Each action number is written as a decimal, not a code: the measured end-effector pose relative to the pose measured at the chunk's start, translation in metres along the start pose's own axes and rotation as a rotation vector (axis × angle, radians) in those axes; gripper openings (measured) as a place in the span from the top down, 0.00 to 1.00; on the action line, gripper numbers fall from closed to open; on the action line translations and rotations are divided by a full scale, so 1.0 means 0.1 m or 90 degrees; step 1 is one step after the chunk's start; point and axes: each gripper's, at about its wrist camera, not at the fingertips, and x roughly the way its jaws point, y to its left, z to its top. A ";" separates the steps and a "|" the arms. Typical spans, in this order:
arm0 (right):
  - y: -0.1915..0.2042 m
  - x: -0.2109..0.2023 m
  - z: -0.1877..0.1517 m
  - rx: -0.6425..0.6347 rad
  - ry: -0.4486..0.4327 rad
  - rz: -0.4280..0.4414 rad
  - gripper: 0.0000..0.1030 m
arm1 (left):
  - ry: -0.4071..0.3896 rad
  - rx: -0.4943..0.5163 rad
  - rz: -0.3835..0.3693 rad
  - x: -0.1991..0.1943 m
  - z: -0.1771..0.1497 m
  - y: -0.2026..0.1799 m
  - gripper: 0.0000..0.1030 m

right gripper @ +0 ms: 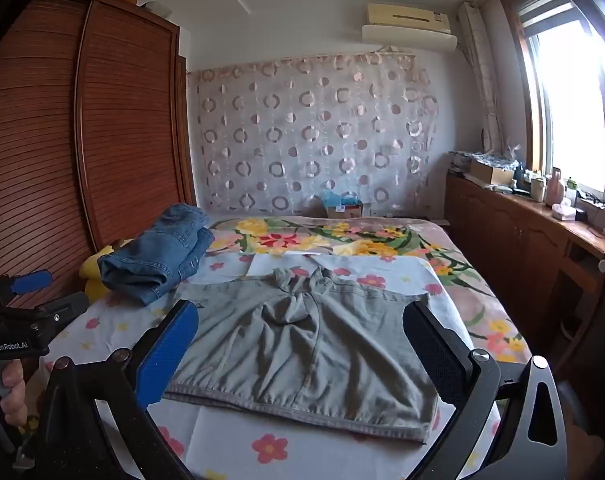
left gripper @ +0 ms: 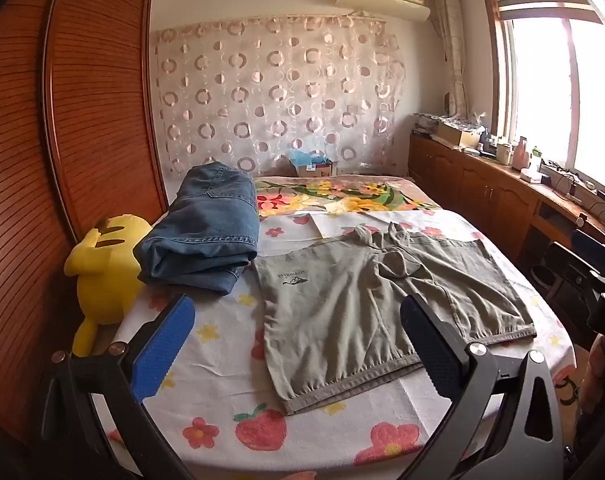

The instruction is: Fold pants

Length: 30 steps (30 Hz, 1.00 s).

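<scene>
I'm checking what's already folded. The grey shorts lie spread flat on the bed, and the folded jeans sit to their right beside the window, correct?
Not quite. The grey shorts do lie spread flat on the bed, but the folded jeans sit to their left, on the wardrobe side by the yellow plush toy, not beside the window. The left wrist view shows it.

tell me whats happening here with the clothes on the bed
A person holds a two-finger gripper in each hand over a bed to fold pants. A pair of grey-green shorts lies spread flat on the flowered sheet, not yet folded. Both the left gripper and the right gripper hover open near the shorts' hem, gripping nothing. A folded pair of blue jeans sits to the left, beside a yellow plush toy.
</scene>
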 end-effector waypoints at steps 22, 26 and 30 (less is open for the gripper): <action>0.00 0.00 -0.01 0.000 -0.004 0.002 0.01 | -0.002 0.005 0.000 0.00 0.00 -0.01 0.00; 0.00 -0.01 -0.02 0.001 -0.004 0.001 0.01 | -0.001 0.005 0.000 0.00 0.00 0.00 0.00; 0.01 0.00 -0.01 0.001 -0.004 0.000 0.01 | -0.002 0.005 -0.001 0.00 0.00 -0.01 0.00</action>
